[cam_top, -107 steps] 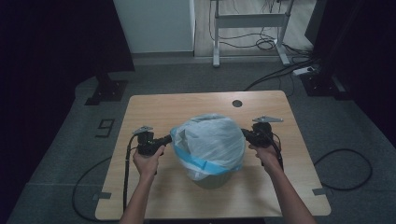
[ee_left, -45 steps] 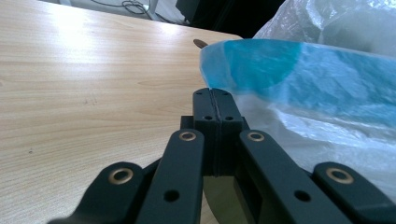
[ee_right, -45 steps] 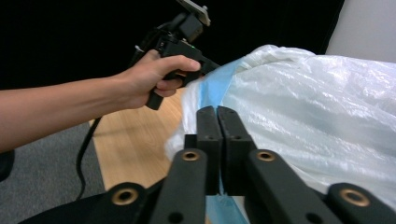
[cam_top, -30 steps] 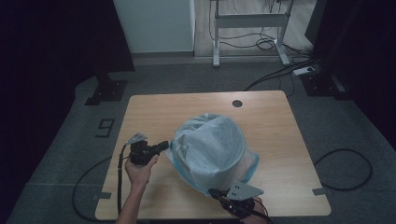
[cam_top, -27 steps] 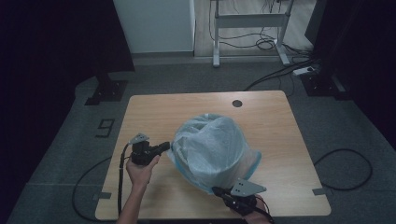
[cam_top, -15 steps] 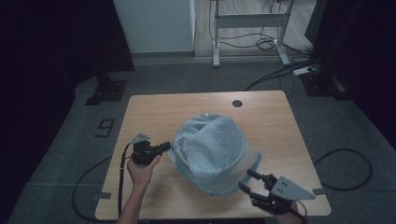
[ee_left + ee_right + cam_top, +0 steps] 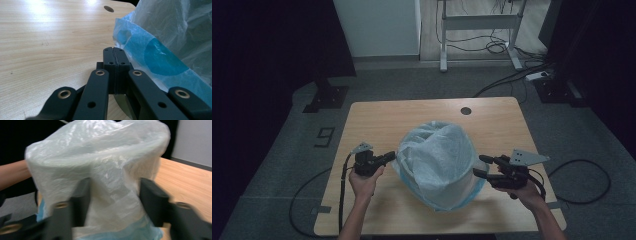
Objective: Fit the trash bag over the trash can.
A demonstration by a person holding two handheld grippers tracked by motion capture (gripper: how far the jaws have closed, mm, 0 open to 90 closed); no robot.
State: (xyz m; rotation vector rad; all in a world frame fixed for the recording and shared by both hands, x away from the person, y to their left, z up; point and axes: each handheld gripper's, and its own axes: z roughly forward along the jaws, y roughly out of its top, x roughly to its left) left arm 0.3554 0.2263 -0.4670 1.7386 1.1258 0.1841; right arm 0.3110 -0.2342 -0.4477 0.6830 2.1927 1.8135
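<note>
The left gripper (image 7: 388, 158) rests low over the table (image 7: 377, 120), its jaws pressed fully together against the blue hem of the plastic bag (image 7: 438, 162) just to its right; whether film is pinched between them cannot be told. The bag covers a bin and stands between both grippers. On the bag's far side, the right gripper (image 7: 482, 166) points at it with jaws partly apart, having just been closing, nothing clamped between them.

The left gripper (image 7: 388, 158) has its jaws pressed together; the right gripper (image 7: 482, 166), jaws apart, has just been closing.
</note>
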